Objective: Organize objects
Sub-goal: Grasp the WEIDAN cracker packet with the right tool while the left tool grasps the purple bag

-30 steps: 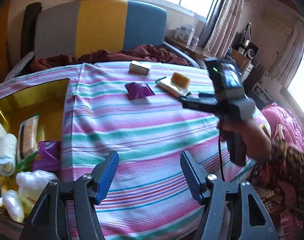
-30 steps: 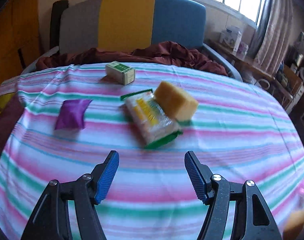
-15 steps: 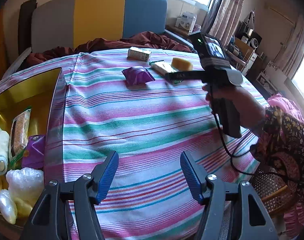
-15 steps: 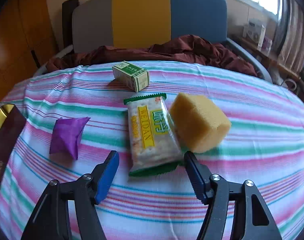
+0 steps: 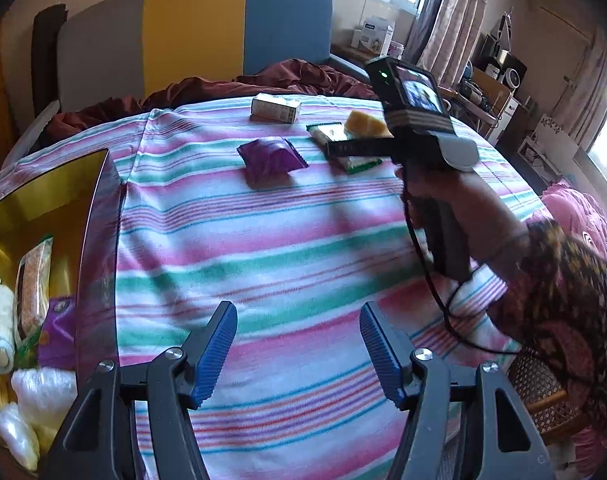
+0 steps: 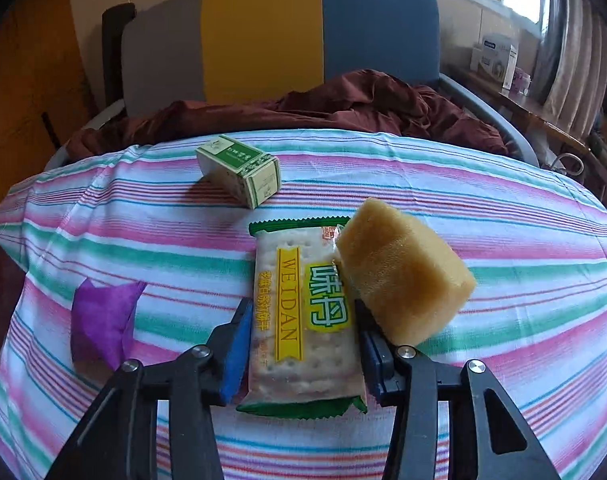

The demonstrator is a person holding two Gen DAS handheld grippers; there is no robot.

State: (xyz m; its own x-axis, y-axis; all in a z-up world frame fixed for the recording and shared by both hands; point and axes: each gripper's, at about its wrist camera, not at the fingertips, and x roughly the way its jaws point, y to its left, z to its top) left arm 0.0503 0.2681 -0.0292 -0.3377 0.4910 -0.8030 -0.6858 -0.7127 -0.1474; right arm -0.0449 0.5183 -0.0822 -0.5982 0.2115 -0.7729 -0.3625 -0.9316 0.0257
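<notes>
1. Left wrist view shows my right hand (image 5: pixel 443 196) reaching out at 1 o'clock, gripping the right gripper's (image 6: pixel 301 354) handle, its fingers levelled low over the pink, green and white striped tablecloth (image 5: pixel 263 240).
2. Half a second ago my right gripper was short of the green-edged clear cracker packet (image 6: pixel 303 320); now its blue pads (image 6: pixel 235 356) lie along both long sides of it.
3. My right fingers are close against the packet, whether squeezing I cannot tell. The yellow sponge block (image 6: pixel 403 272) leans on the packet at 1 o'clock, the green and white small carton (image 6: pixel 241 170) sits at 11 o'clock, the purple foil sachet (image 6: pixel 103 316) at 9 o'clock.
4. My left gripper (image 5: pixel 299 354) hovers with fingers wide apart, holding nothing; the gold-lined box (image 5: pixel 43 200) lies at 9 o'clock.
</notes>
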